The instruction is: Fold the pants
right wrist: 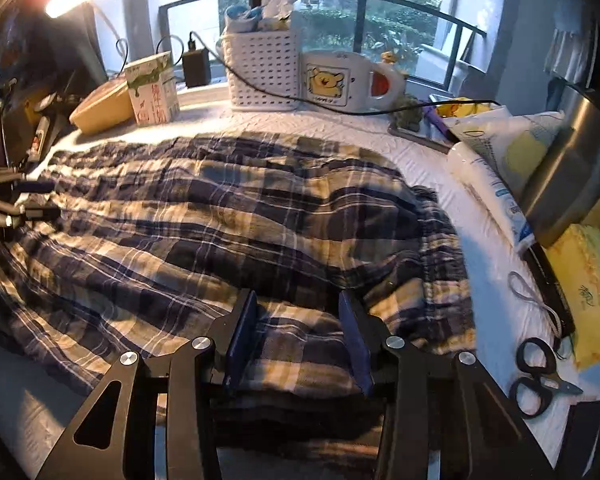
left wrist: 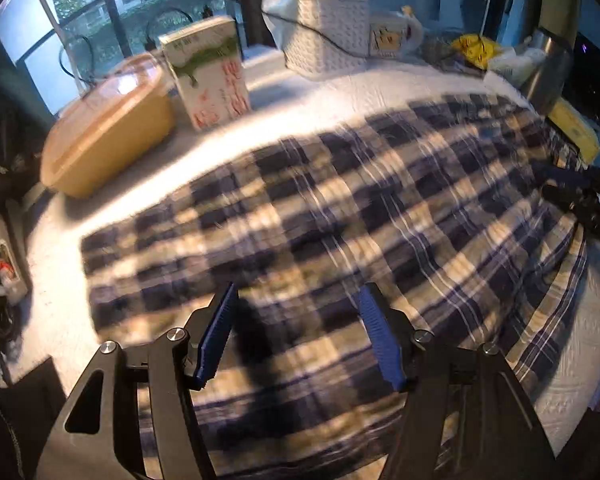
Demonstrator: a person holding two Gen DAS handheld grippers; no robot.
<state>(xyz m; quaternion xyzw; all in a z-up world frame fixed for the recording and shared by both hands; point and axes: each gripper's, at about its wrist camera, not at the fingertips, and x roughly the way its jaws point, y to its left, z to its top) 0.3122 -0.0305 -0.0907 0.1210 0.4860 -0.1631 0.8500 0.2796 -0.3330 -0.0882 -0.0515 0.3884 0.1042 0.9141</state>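
The left tool [left wrist: 296,332] is hovering with its jaws spread over the near edge of the pants [left wrist: 340,208]; nothing is lying between its pads. The right tool [right wrist: 300,340] is also standing spread, straddling a raised fold of the plaid cloth without pinching it.

The pants are lying flattened across the white-covered bench [right wrist: 340,124], reaching from one tool to the other. The fabric is looking thin, soft and light, so it is likely to drape and slide rather than hold a crease. Pinching a doubled edge or the thicker gathered band on the right should give the surest hold.

Scissors [right wrist: 536,380] and a loose cord [right wrist: 532,296] are lying just beside the right edge. A basket [right wrist: 264,68], mug [right wrist: 340,80], carton [left wrist: 208,72] and tan container [left wrist: 108,132] are lining the far side, limiting room for sweeping the cloth outward.
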